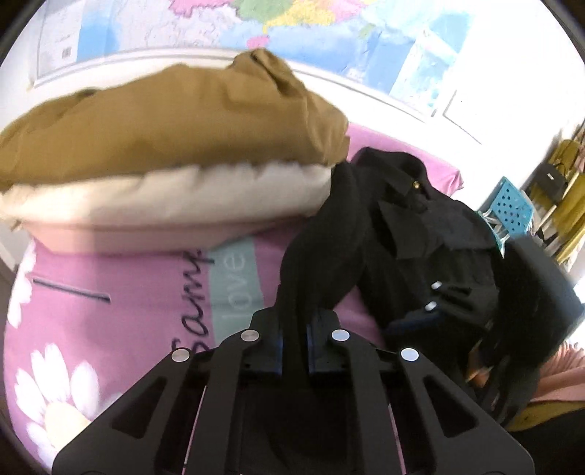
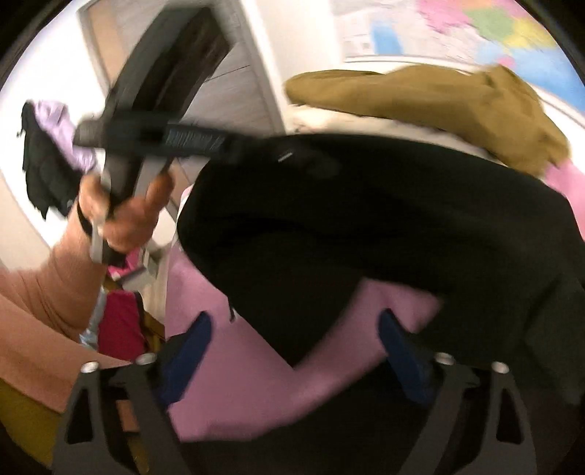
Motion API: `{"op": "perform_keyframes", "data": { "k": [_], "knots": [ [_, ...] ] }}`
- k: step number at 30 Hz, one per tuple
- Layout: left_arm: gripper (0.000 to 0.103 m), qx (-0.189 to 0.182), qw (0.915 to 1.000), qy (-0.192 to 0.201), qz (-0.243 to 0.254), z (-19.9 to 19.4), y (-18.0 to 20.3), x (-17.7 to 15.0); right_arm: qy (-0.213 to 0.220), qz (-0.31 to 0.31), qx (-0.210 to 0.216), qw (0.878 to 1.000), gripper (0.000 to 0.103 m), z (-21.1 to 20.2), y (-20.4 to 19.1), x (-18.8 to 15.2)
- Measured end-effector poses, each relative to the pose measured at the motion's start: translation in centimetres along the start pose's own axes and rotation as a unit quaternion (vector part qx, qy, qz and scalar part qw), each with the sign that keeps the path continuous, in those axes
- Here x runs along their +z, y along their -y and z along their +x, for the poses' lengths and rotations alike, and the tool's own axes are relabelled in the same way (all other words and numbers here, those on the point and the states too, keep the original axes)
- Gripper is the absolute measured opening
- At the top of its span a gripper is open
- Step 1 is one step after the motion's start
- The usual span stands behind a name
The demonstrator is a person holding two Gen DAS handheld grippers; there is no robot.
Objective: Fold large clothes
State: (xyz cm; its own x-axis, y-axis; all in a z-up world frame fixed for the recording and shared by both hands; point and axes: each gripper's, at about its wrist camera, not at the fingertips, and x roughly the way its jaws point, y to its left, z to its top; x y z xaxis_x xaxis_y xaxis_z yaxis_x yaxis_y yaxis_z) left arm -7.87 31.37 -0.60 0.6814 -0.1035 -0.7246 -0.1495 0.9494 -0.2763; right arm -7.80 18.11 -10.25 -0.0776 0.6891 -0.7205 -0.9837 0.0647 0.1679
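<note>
Black coat (image 1: 402, 234), crumpled and with a small gold button showing, lies on the pink floral bedsheet (image 1: 109, 310) of the bed in the left wrist view, and one long fold of it runs down into the left gripper (image 1: 294, 347), whose jaws are clenched on that dark cloth. Behind it a tan garment (image 1: 175, 124) rests on top of a cream pillow (image 1: 164, 204), with a coloured wall map (image 1: 292, 25) above and a blue perforated basket (image 1: 512, 208) off to the right edge. From the right wrist view, which is blurred, the black coat (image 2: 365, 226) spreads wide over the pink bedsheet (image 2: 248, 383), and the right gripper (image 2: 292, 350) hovers with its jaws spread wide apart and nothing between the blue pads (image 2: 190, 347). At upper left the left gripper (image 2: 153, 135) shows in the person's left hand (image 2: 124, 215), and the tan garment (image 2: 457, 106) lies beyond the coat.
</note>
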Motion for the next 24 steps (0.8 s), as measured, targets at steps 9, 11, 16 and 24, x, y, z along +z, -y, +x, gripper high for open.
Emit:
{"op": "perform_keyframes", "data": {
  "k": [9, 11, 16, 24],
  "knots": [
    [0.010, -0.032, 0.9994, -0.005, -0.013, 0.2, -0.1, 1.7, 0.009, 0.030, 0.027, 0.999, 0.011, 0.2, 0.3, 1.2],
    [0.012, -0.047, 0.9988, 0.006, -0.009, -0.7, 0.6, 2.7, 0.035, 0.043, 0.040, 0.998, 0.011, -3.8, 0.9, 1.4],
    [0.024, -0.114, 0.9922, 0.042, 0.029, -2.4, 5.0, 5.6, 0.118, 0.073, 0.016, 0.990, 0.011, -16.1, 3.6, 1.2],
    [0.075, -0.219, 0.9704, 0.083, 0.059, -0.2, 10.9, 7.9, 0.160, 0.229, -0.133, 0.951, 0.003, -29.8, 11.4, -6.3]
  ]
}}
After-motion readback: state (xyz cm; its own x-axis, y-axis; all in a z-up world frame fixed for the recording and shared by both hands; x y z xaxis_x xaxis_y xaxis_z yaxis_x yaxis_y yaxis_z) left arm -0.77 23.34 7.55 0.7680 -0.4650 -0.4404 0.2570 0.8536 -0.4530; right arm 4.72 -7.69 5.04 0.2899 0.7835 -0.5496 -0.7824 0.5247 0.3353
